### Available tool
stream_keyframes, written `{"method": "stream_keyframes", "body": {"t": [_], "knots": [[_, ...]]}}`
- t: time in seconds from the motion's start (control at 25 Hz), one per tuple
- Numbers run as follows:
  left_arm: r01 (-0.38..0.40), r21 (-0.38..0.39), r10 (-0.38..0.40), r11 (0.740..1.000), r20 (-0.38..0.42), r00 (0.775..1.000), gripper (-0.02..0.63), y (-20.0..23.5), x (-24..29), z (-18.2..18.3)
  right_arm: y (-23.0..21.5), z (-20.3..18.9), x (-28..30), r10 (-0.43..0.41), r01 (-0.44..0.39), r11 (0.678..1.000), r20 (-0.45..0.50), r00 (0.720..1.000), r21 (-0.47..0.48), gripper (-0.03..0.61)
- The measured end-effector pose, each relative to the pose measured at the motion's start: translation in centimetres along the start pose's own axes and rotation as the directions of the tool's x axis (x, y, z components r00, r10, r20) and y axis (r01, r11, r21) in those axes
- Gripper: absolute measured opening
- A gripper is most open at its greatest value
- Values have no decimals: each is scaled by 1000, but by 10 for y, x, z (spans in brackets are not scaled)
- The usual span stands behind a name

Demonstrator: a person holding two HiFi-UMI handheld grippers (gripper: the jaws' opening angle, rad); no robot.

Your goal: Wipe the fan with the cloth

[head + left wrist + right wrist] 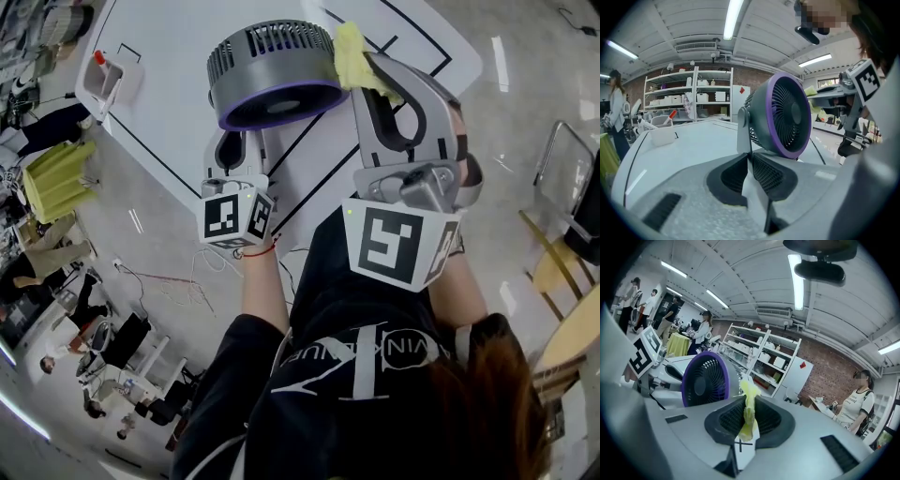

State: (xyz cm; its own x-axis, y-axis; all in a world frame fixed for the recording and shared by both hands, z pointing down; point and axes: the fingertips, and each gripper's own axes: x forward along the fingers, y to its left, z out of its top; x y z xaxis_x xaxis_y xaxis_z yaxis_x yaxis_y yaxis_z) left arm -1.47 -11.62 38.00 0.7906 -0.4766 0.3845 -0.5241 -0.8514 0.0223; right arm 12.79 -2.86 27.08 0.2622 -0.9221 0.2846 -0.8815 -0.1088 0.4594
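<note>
Black-shirted person (356, 394) holds two grippers over a white table (178, 56).
Left gripper (234, 150) (749, 161) clamps the stand of the purple-rimmed fan (277, 70) (783, 117); right gripper (375, 70) (747, 416) pinches a yellow cloth (352, 52) (749, 404) beside its housing.

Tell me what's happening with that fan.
A person works at a white table with a gripper in each hand. The left gripper is clamped on the grey stand of the purple-rimmed fan. The right gripper is shut on a yellow cloth, held at the side of the fan's housing and apparently touching it.
</note>
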Motion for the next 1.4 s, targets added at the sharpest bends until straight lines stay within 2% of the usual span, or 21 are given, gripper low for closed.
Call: {"method": "stream_keyframes", "body": {"t": [0.12,0.28,0.4,0.52,0.72,0.96,1.12,1.24,1.4], "knots": [[-10,-11,10,1000,6,1000,49,2,3,-2,1,23,-4,3,-2,1000,72,997,-22,37],[-24,-26,25,999,13,1000,46,7,4,-7,17,57,-2,57,-48,997,155,986,-62,38],[-13,1,13,1000,-1,1000,48,7,6,-7,33,85,3,112,-90,989,194,975,-116,38],[21,35,-20,999,-27,999,52,5,5,-4,55,110,10,165,-130,975,195,967,-179,38],[73,38,-71,997,-33,997,55,7,3,0,89,133,32,239,-193,930,115,964,-314,38],[129,16,-128,992,-25,991,57,9,5,0,126,143,59,338,-313,879,7,941,-360,38],[152,-2,-152,988,-19,988,57,7,4,0,143,141,67,391,-392,822,-91,916,-414,37],[164,-20,-164,986,-11,986,57,7,4,0,149,137,74,409,-437,782,-163,898,-445,37],[168,-13,-168,986,-9,986,57,8,5,-2,151,126,83,402,-456,763,-217,890,-457,37]]}}
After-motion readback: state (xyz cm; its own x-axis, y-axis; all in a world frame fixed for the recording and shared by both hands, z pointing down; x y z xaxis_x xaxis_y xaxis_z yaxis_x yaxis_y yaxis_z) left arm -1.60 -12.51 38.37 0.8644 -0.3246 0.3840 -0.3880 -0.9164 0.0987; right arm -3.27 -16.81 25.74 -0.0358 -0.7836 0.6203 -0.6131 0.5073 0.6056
